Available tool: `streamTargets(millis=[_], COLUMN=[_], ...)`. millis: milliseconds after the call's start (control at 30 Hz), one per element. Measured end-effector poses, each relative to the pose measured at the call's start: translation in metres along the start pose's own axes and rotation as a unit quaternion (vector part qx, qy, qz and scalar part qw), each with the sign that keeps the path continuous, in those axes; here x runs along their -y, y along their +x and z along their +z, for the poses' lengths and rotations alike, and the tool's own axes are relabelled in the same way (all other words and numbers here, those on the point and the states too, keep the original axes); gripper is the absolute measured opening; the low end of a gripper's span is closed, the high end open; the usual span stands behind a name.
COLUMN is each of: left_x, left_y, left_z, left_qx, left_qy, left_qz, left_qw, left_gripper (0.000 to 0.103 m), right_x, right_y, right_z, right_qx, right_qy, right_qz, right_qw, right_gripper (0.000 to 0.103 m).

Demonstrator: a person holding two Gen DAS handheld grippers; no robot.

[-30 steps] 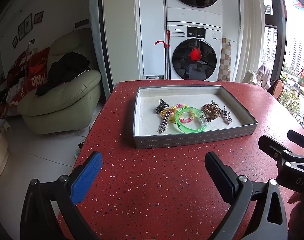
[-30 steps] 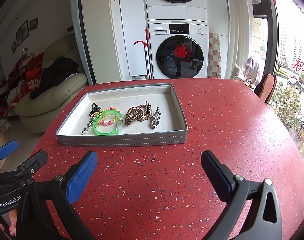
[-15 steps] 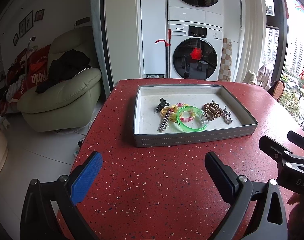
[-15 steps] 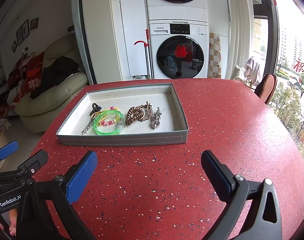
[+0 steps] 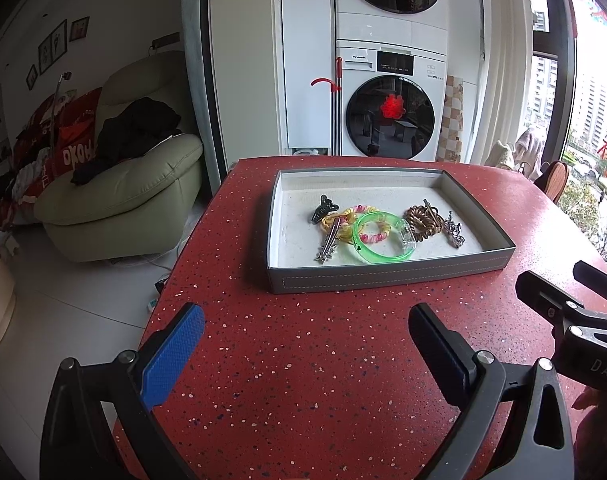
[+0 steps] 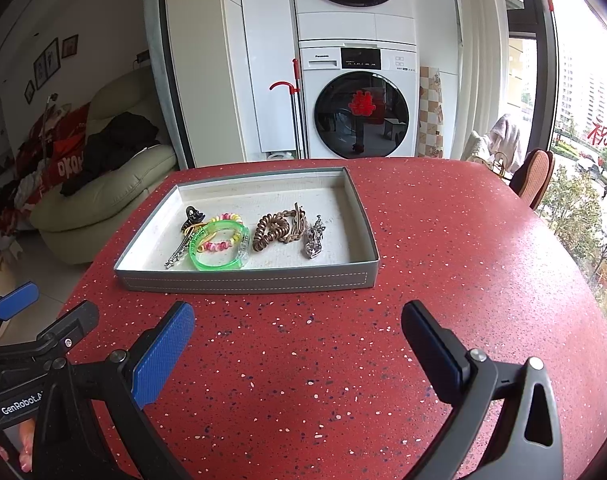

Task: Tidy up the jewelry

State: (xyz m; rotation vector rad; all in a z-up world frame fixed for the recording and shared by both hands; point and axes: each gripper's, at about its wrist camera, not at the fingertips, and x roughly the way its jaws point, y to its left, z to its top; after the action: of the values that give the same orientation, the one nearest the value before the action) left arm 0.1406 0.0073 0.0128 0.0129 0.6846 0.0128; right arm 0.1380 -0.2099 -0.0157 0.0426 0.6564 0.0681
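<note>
A grey tray (image 5: 383,276) (image 6: 243,280) sits on the red speckled table. It holds a green bangle (image 5: 379,238) (image 6: 219,250), a pink and yellow bead bracelet (image 6: 219,236), a black claw clip (image 5: 323,209) (image 6: 192,216), a silver hair clip (image 5: 328,245) (image 6: 177,254), a brown coil hair tie (image 5: 421,218) (image 6: 273,230) and a silver brooch (image 5: 453,230) (image 6: 314,238). My left gripper (image 5: 305,344) is open and empty, short of the tray's near wall. My right gripper (image 6: 299,342) is open and empty, also short of the tray.
The red table (image 5: 323,360) ends at a curved left edge (image 5: 171,280) with white floor below. A cream armchair (image 5: 119,192) stands to the left, stacked washing machines (image 6: 359,104) behind, and a wicker chair (image 6: 533,176) at the right by the window.
Both grippers have drifted slightly; the view shifts a little. The tray and jewelry have not moved, and both grippers stay open.
</note>
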Motion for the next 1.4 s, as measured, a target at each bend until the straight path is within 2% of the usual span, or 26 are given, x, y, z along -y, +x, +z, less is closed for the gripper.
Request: streamTargets(millis=[1400], left_x=[0.0014], left_y=[0.0021], left_z=[-0.0018], left_qx=[-0.005], left_qy=[-0.001], left_qz=[-0.001], left_qw=[1.0000], left_gripper=[0.103], right_x=[-0.0020], right_y=[0.0004], right_z=[0.0010], right_qx=[-0.001], right_qy=[-0.001], right_qz=[0.001], right_qw=[1.000], right_gripper=[0.103])
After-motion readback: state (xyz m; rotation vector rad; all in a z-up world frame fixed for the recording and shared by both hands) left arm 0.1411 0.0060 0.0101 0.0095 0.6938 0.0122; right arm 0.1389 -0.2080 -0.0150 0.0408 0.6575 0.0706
